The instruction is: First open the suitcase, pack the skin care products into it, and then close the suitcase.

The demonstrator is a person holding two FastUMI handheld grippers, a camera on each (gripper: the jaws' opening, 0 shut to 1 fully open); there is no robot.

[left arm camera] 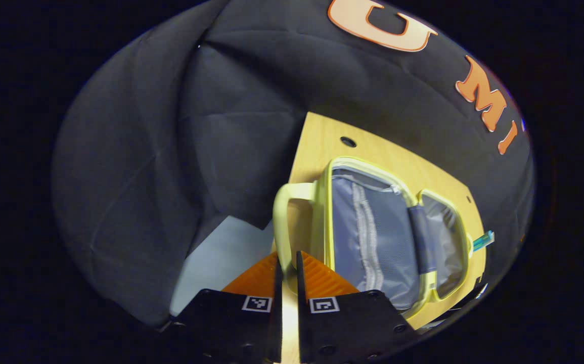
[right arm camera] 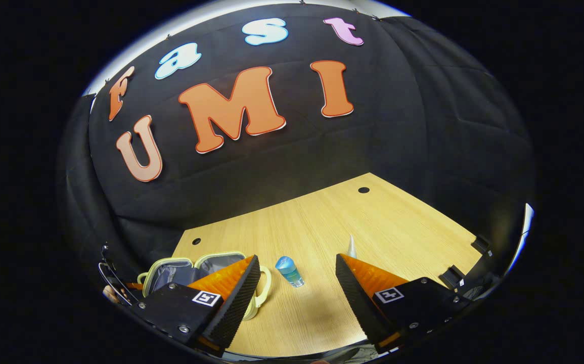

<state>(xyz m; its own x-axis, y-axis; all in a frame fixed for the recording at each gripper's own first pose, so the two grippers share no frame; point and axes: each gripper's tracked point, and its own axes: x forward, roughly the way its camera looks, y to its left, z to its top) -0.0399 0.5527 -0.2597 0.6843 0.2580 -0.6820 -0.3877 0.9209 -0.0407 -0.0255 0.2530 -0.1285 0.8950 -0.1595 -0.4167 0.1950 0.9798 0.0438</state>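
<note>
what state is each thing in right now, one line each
suitcase: open, both halves lying flat on the table, nothing packed in it
handle: pinched between the left gripper's fingers
left gripper: shut on the handle
right gripper: open, holding nothing
blue bottle: on the table beside the suitcase, not yet packed

suitcase (left arm camera: 388,237): 1 | blue bottle (right arm camera: 289,270): 1 | pale bottle (right arm camera: 352,246): perhaps 1 | table (right arm camera: 322,217): 1

Dim booth, strong fisheye bending at edges, sharp focus, soft shadows
</note>
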